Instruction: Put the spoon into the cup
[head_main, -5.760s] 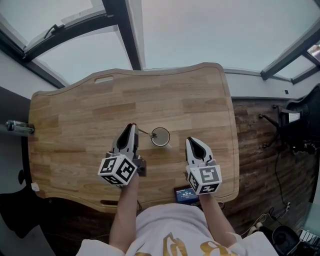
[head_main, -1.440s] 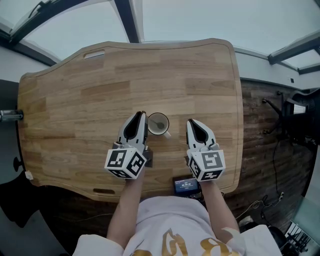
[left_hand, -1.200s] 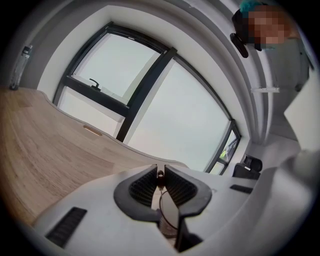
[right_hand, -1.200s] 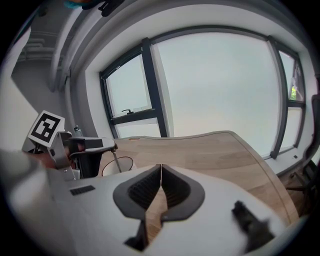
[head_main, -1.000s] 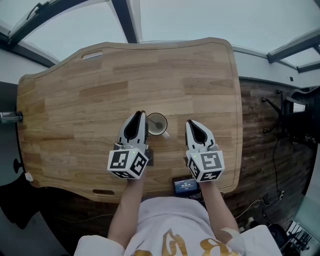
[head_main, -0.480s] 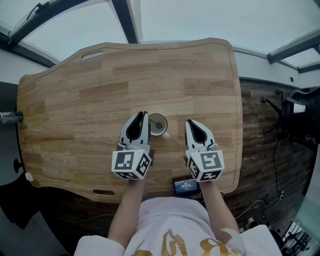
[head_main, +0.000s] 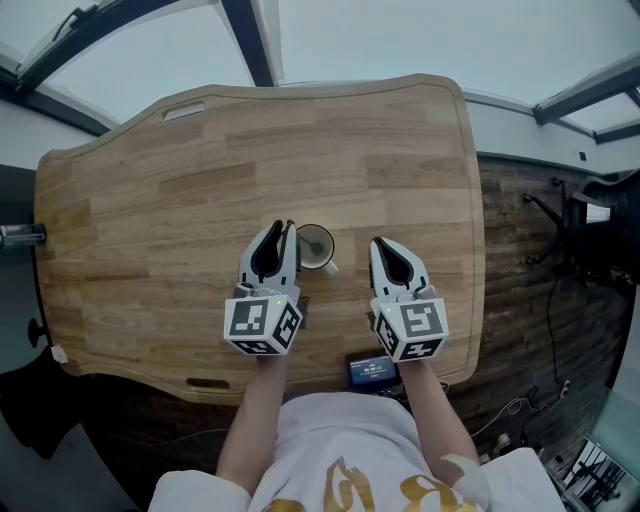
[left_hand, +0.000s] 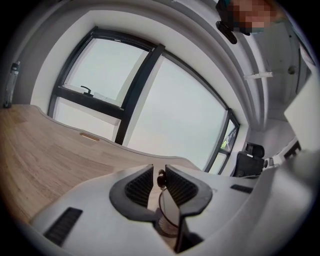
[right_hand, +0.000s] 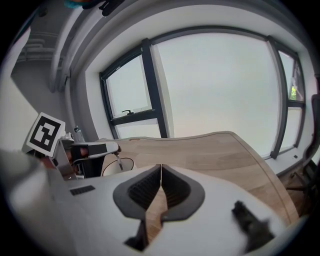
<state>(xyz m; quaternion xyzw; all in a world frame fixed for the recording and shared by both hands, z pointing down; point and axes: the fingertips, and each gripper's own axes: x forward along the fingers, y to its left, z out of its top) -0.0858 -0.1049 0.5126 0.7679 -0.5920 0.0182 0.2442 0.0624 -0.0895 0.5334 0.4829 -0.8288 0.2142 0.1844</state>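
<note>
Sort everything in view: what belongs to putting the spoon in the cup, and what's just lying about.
Job: spoon, held in the left gripper; cup; wooden table.

Lying about: dark device with a screen at the near edge; black chair; right gripper, shut and empty.

Wooden worktop (head_main: 180, 190): slot cutout (head_main: 187, 110) by the far-left corner, second slot (head_main: 208, 383) at the near edge. Small lit-screen device (head_main: 368, 369) at the near edge, right of centre. Bottle-like item (head_main: 20, 237) just off the left edge. Dark plank floor (head_main: 520, 300) to the right, with a black chair (head_main: 600, 240). Dark window frame (head_main: 245, 40) beyond the far edge.
</note>
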